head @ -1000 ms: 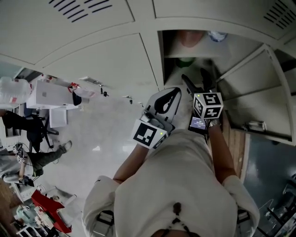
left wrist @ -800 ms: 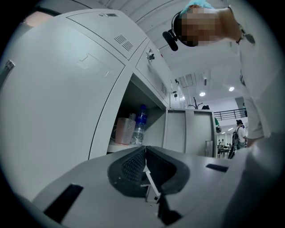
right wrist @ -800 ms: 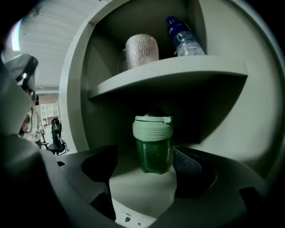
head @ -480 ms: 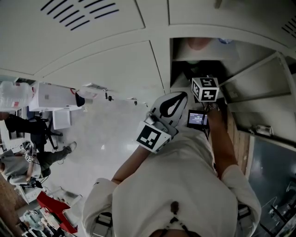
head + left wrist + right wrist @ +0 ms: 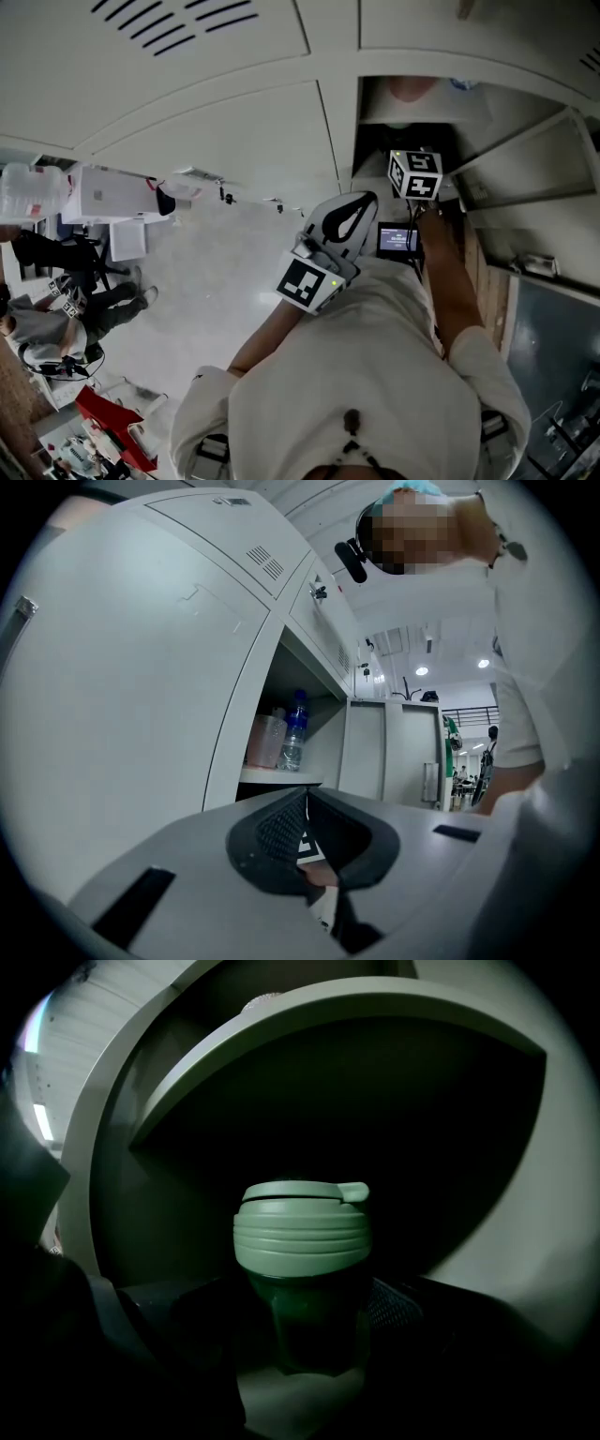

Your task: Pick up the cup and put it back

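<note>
Right gripper view: ribbed-lidded cup point(image 5: 302, 1241) inside right claw point(image 5: 305, 1299); jaws just opening.

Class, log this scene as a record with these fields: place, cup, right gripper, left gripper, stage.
place: open locker, dark compartment
cup: cup with a green lid, standing upright in the compartment
right gripper: right gripper has its fingers wide, just been opening; cup between them, apparently not clamped
left gripper: left gripper has its fingers together, empty, outside the locker
stage: cup standing, not gripped

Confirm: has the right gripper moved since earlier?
Yes, the right gripper went deeper under the locker shelf; its jaws have just been opening, cup between them.
</note>
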The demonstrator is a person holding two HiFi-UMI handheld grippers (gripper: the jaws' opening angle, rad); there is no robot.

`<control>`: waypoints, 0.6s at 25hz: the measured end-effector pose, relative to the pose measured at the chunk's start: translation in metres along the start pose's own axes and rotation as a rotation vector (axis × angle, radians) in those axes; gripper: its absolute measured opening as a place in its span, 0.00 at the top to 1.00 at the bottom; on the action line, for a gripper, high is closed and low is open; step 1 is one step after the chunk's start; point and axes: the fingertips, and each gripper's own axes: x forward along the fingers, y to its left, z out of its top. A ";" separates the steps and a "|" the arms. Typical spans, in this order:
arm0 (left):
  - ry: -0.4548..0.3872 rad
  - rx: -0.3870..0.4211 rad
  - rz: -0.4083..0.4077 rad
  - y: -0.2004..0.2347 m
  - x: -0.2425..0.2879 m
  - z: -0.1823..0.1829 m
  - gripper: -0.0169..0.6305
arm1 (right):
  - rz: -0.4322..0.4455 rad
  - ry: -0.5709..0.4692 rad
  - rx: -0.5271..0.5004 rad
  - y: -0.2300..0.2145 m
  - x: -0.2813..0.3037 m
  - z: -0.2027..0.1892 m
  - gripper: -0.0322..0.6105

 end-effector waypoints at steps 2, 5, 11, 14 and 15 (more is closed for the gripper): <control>-0.005 0.000 0.007 0.001 -0.003 0.000 0.96 | -0.011 -0.023 -0.011 0.000 0.001 0.000 0.40; 0.000 0.000 0.027 0.005 -0.008 -0.001 0.96 | -0.020 -0.051 -0.025 -0.001 0.002 0.001 0.40; -0.003 -0.002 0.050 0.007 -0.013 -0.002 0.96 | -0.029 -0.048 -0.035 -0.003 -0.009 0.002 0.39; -0.008 -0.010 0.051 0.006 -0.011 -0.003 0.96 | -0.019 -0.052 -0.034 -0.002 -0.022 0.004 0.40; -0.005 -0.011 0.051 0.006 -0.010 -0.003 0.96 | -0.011 -0.048 -0.035 0.000 -0.026 0.003 0.39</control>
